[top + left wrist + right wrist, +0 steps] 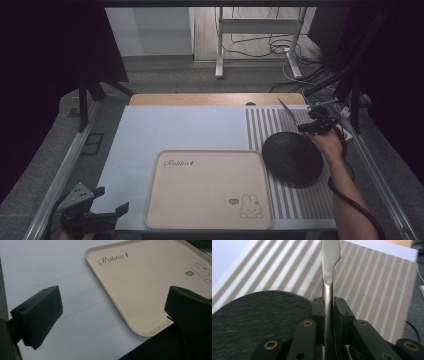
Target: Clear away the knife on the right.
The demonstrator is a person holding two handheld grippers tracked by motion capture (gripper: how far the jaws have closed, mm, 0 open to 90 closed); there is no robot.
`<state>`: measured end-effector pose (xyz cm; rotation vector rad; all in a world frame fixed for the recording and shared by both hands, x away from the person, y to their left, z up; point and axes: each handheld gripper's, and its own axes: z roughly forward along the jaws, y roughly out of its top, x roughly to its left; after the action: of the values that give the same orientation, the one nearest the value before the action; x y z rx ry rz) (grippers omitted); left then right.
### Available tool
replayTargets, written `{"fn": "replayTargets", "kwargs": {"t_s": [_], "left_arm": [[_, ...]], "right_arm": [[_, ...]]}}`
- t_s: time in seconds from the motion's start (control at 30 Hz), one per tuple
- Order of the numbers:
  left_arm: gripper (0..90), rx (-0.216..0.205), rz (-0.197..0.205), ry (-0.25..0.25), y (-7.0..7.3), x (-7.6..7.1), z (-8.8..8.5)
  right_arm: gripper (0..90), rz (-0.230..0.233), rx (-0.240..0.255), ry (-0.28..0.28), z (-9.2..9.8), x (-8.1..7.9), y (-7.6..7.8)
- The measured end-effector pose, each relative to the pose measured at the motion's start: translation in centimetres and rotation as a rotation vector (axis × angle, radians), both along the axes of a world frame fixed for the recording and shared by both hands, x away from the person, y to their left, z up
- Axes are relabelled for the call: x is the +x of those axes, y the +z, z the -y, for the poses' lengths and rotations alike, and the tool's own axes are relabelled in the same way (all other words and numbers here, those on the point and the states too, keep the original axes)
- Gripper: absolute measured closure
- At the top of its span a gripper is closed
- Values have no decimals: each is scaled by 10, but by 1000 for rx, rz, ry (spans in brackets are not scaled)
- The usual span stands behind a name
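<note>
My right gripper is shut on a slim metal utensil, which points away to the far left above the striped placemat. In the right gripper view the utensil runs straight up between the pressed pads of the right gripper. A round black plate lies on the placemat just below that gripper, and its dark surface shows at the lower left. My left gripper stands open by the table's near left corner, nothing between its fingers. Its jaws frame the beige tray.
The beige tray with a rabbit drawing lies empty at the front middle on a pale blue mat. A wooden table edge runs along the back. Metal frame rails flank both sides; cables lie on the floor beyond.
</note>
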<state>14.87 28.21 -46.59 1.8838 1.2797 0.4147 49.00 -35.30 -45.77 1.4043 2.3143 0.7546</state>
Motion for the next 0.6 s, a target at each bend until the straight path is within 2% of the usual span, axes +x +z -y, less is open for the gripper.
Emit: {"fn": "replayTargets", "kwargs": {"t_s": [0.33,0.47,0.53,0.57,0.6], "left_arm": [[17,-3,-1,6,0,0,0],[16,1,0,4,0,0,0],[16,1,0,4,0,0,0],[16,1,0,4,0,0,0],[15,1,0,5,0,0,0]], "right_arm": [[801,-12,0,72,-25,-34,3],[801,-11,-32,121,-37,-48,1],[801,-16,-8,136,-40,-54,1],[801,-16,-8,136,-40,-54,1],[801,-17,-8,149,-46,-61,1]]}}
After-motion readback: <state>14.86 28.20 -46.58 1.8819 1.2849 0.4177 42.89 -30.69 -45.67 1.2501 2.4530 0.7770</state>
